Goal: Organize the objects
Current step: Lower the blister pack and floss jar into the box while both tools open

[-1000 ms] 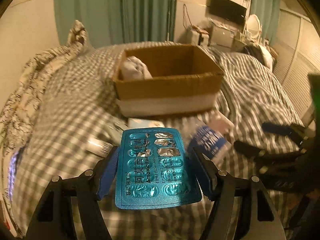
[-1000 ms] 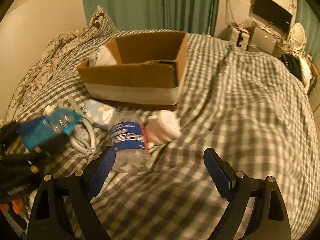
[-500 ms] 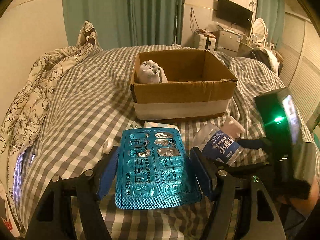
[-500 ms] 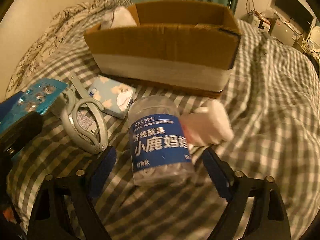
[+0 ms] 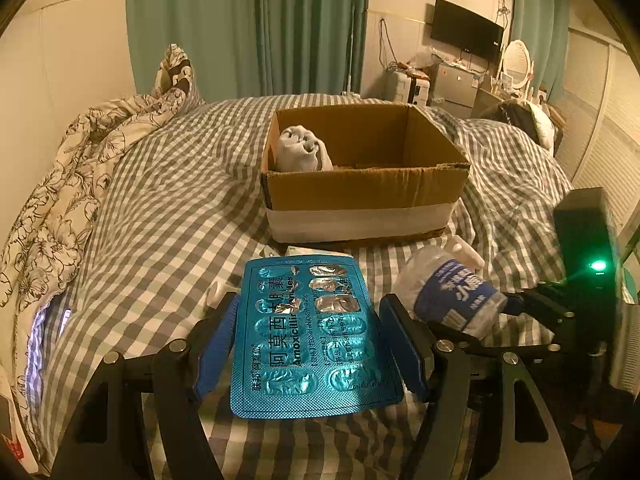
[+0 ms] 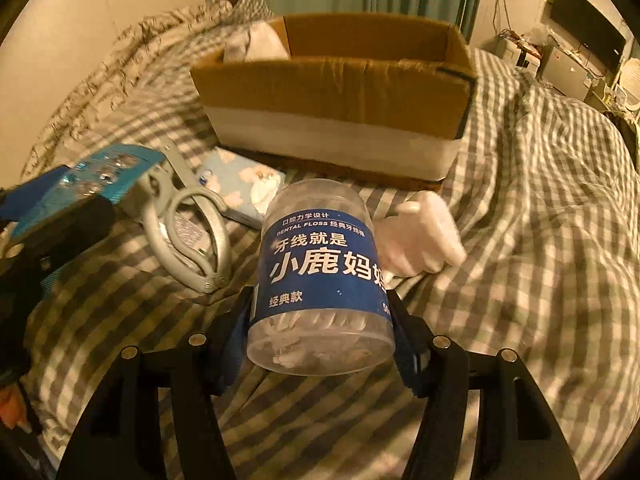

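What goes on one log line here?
left gripper: holds pill sheet | right gripper: holds floss jar | box: ahead

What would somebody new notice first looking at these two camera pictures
Probably the bright blue amoxicillin blister pack, held flat in the left claw in the foreground. Next, the clear dental floss jar with its blue label, gripped between the right claw's fingers above the checked bedspread. Behind both sits an open cardboard box on the bed, with a white bundle in its back left corner.
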A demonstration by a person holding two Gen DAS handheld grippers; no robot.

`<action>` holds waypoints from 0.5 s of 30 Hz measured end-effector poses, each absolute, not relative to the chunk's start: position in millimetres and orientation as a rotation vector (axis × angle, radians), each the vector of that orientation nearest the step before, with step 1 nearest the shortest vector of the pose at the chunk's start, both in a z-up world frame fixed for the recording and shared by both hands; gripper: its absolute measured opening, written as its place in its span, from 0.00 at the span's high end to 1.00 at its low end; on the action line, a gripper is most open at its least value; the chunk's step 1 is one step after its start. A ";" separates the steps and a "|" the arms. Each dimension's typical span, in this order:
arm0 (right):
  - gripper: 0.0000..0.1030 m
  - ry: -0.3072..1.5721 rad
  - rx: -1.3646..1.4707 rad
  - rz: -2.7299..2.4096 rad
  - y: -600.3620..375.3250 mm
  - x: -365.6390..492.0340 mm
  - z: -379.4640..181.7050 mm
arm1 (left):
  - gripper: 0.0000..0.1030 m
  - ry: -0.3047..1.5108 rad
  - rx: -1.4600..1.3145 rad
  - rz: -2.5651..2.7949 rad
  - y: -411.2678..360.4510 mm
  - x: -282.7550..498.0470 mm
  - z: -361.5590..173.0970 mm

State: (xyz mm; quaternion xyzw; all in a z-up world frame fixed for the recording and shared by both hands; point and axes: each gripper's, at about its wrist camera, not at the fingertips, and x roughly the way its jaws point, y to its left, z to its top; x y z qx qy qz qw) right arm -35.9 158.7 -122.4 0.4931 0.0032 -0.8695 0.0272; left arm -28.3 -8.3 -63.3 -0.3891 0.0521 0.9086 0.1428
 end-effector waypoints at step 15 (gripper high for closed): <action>0.40 0.002 1.177 -2.865 168.8 -14.8 -20.2 | 0.30 0.115 -0.965 2.648 0.4 -40.4 -12.7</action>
